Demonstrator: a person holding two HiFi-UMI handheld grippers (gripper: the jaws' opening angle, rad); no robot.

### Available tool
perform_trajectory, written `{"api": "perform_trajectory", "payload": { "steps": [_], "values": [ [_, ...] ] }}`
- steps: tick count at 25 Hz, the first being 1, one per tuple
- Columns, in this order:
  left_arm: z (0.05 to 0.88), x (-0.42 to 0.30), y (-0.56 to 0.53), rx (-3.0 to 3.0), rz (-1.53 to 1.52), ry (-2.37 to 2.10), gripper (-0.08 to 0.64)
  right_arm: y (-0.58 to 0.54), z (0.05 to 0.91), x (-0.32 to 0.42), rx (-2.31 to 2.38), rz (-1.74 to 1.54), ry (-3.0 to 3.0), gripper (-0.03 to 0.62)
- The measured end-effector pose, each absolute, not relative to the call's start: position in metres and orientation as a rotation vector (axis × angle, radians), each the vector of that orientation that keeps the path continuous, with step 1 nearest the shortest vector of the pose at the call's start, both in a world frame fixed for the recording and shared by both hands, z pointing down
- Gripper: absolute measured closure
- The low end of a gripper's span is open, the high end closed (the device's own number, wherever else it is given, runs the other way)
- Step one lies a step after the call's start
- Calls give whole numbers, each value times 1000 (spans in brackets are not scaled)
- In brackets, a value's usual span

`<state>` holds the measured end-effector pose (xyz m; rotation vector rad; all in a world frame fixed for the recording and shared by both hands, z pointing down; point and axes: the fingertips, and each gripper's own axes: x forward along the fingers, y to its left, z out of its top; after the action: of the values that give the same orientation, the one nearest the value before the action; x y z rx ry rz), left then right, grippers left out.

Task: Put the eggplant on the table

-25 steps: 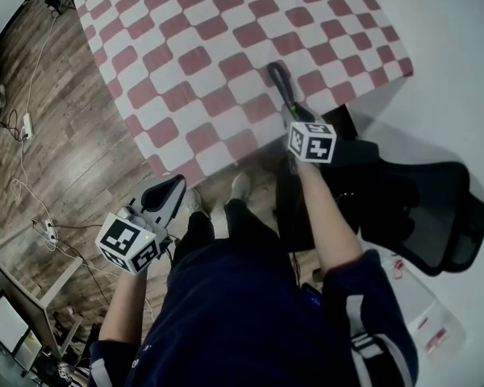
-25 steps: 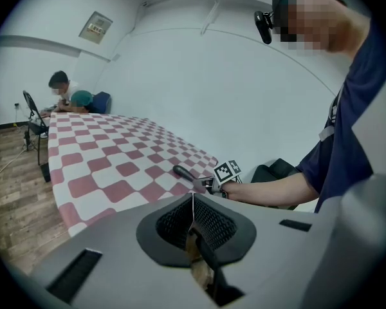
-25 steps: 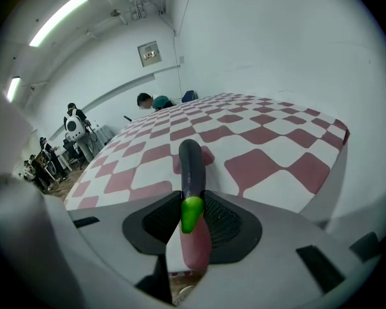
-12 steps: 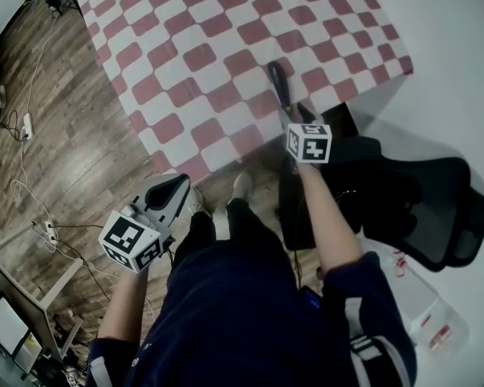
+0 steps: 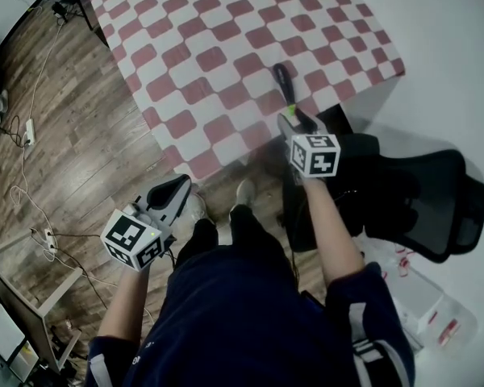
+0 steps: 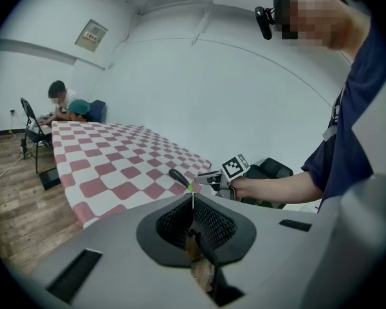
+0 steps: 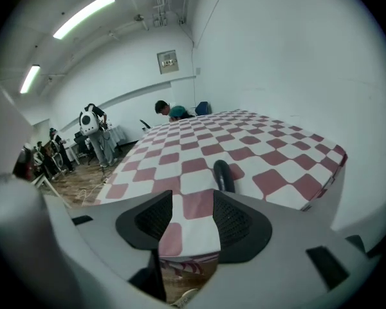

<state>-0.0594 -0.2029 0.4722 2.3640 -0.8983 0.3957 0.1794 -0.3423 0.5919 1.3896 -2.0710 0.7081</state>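
Now the eggplant [image 5: 281, 81] lies on its own on the checked tabletop [image 5: 195, 24], close to the near edge, with its green stem end pointing back toward you. A second ago your right gripper [image 5: 290, 125] sat lower and further in, right at that stem end. Since then its jaws have spread and the gripper has drawn back toward you and lifted a little, so that it now stands just short of the stem with a small gap. The eggplant itself has not shifted on the cloth, so I judge the placing done and the release clean. What remains is only to bring the hand clear.

In the right gripper view the jaws stand wide apart, about as wide as they go. Between them you see only the checked cloth and the table's edge, and the eggplant [image 7: 222, 174] lies beyond the right-hand jaw, touching neither pad. That gripper has hold of nothing.

Your left gripper [image 5: 176, 189] hangs low beside your leg, over the wooden floor [image 5: 73, 135] and well apart from the tabletop. Its own view shows the jaws brought together with nothing between them, so it takes no part in this.
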Motion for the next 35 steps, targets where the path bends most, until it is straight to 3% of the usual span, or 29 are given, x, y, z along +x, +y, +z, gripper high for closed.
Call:
{"api": "perform_trajectory", "payload": {
  "steps": [8, 10, 13, 16, 35],
  "values": [
    [443, -82, -186, 2431, 326, -906, 532, -288, 517, 116, 1215, 692, -2258, 410],
    [436, -85, -182, 2450, 311, -904, 531, -271, 502, 100, 1167, 675, -2296, 438],
    [425, -87, -180, 2484, 287, -895, 532, -249, 477, 77, 1106, 639, -2366, 531],
    [414, -87, -178, 2516, 260, -882, 532, -230, 454, 57, 1078, 602, -2423, 554],
    [388, -75, -185, 2608, 226, -830, 532, -207, 378, 25, 1102, 426, -2558, 574]
  ]
}}
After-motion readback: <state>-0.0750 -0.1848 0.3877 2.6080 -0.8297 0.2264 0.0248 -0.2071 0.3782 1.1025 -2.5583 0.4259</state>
